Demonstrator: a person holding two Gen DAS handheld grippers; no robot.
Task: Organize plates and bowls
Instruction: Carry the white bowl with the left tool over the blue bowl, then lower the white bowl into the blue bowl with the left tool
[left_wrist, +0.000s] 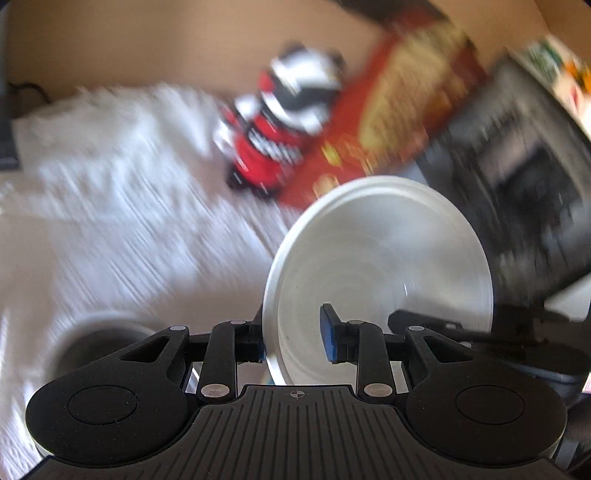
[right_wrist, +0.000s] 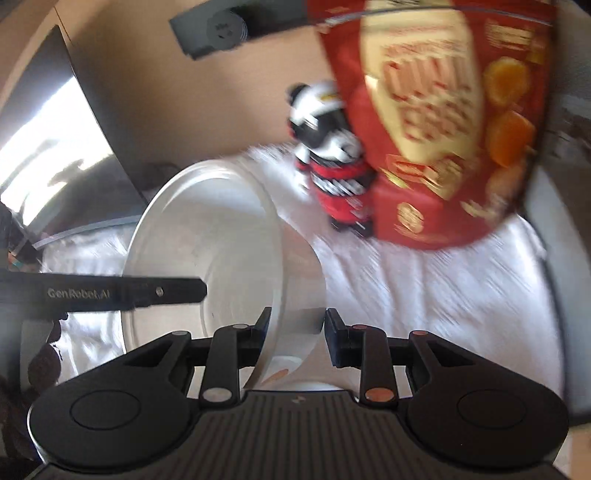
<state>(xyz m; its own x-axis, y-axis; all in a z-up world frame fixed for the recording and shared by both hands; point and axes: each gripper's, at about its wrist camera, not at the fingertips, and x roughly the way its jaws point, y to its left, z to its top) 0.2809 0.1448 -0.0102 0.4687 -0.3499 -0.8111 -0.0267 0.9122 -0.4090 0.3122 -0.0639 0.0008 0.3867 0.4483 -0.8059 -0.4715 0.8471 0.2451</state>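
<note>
One white bowl (right_wrist: 221, 236), tilted on edge, empty, above white-clothed counter (right_wrist: 424, 295). Right tool (right_wrist: 297, 339) pinching bowl wall; left tool (left_wrist: 295, 339) spread astride rim, pads not pressing. One darker bowl (left_wrist: 96, 343) on counter, contents unclear. One red snack bag (right_wrist: 443, 129); one red-black-white figurine (right_wrist: 332, 166).

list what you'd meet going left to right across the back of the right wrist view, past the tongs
dark glossy panel → tilted white round bowl → small black, white and red toy figure → big red snack bag with gold print
</note>
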